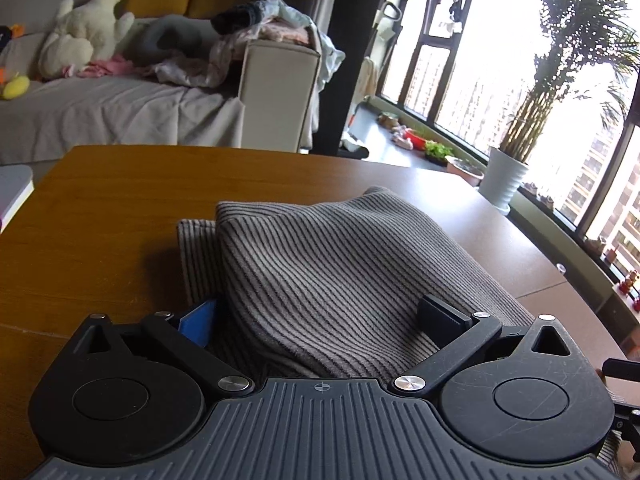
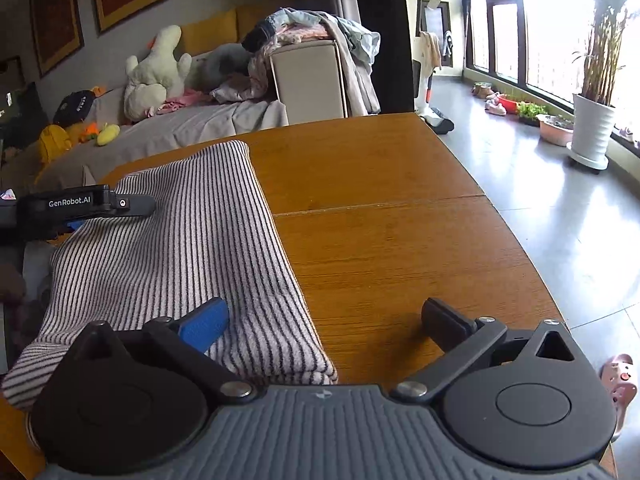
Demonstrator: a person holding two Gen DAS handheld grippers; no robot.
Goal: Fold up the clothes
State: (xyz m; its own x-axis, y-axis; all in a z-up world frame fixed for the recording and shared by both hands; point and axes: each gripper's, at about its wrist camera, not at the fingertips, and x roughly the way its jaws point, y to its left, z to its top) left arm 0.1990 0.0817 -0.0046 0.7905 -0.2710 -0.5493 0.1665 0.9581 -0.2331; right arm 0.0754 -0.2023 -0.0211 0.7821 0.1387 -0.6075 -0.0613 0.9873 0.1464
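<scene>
Each handheld unit, the left gripper (image 1: pixel 320 320) and the right gripper (image 2: pixel 324 320), has a grey ribbed housing with a small crosshair mark at the centre of its front edge, flanked by two round black discs and triangular cut-outs. Black linkage arms, pinned with silver round-head screws, run forward to the fingers (image 2: pixel 444 318), one tipped with a textured blue pad (image 2: pixel 204 322) and the other with a black block. The side of the left unit's body, seen from the right wrist view, carries white "GenRobot.AI" lettering (image 2: pixel 69 202).
</scene>
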